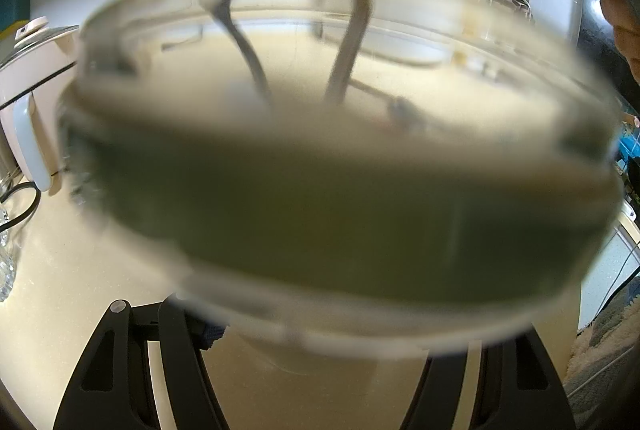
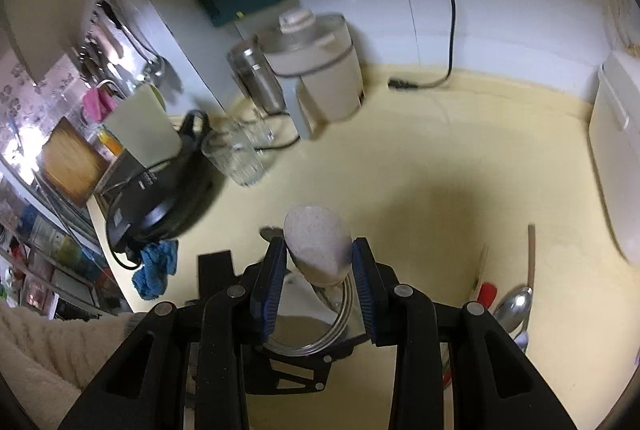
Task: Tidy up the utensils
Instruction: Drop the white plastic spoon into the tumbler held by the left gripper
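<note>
Pale yellow kitchen counter (image 2: pixel 460 158) against a white wall; a black power cord (image 2: pixel 444 10) is seen hanging down the wall, its plug lying on the counter.

Left wrist view: almost the whole frame is filled by a clear glass jar (image 1: pixel 340 190), blurred, very close to the lens. Two utensils are seen standing inside it: a metal spoon (image 1: pixel 240 42) and a beige speckled plastic spoon (image 1: pixel 352 42), both leaning, handles down. The left gripper (image 1: pixel 316 346) is placed around the jar's lower part, black arms on either side; whether the pads actually press the glass cannot be told, as the fingertips are hidden behind the jar. A white electric kettle (image 1: pixel 28 102) is seen at the left edge.

Right wrist view: the right gripper (image 2: pixel 318 270) is held above the jar's rim, blue pads set apart on either side of the beige spoon's bowl. Right pad appears just beside the bowl, left pad close; contact cannot be confirmed.

Further utensils are laid on the counter at right: a second metal spoon (image 2: pixel 514 306) and a red-handled utensil (image 2: pixel 486 296), side by side. Well apart, at rear left, a ribbed drinking glass (image 2: pixel 236 158), a black round appliance (image 2: pixel 160 198) and a blue cloth (image 2: pixel 156 270) are noted.
</note>
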A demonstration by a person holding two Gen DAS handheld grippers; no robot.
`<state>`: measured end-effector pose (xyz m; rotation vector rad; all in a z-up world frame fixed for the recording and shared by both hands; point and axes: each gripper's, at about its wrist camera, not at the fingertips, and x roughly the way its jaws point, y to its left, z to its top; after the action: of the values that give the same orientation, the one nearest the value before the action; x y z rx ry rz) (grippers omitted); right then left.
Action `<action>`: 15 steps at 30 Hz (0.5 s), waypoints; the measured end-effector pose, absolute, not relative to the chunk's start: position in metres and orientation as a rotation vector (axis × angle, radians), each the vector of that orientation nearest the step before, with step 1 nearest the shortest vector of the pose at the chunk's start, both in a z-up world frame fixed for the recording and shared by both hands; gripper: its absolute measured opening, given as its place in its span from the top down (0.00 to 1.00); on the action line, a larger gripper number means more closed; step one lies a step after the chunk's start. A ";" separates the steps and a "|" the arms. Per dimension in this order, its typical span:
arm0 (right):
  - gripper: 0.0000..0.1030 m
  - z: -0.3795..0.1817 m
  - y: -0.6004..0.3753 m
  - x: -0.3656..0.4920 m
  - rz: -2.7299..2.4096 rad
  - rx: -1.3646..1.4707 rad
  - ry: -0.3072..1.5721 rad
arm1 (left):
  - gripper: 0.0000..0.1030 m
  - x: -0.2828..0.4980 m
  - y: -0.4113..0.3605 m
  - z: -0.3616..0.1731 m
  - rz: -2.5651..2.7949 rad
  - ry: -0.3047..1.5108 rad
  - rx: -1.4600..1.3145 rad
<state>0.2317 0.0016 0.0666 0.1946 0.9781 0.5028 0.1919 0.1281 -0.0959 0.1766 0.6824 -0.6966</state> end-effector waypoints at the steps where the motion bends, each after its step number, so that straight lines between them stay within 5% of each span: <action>1: 0.63 0.067 0.000 0.231 0.493 0.195 0.974 | 0.31 0.192 0.128 -0.096 -0.697 0.682 0.177; 15: 0.58 0.069 -0.124 0.214 0.184 0.390 0.883 | 0.31 0.192 0.128 -0.096 -0.697 0.682 0.176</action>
<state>0.2141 -0.1245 0.0686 0.3895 0.8833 0.1837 0.1921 0.1279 -0.0956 0.1765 0.6822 -0.6965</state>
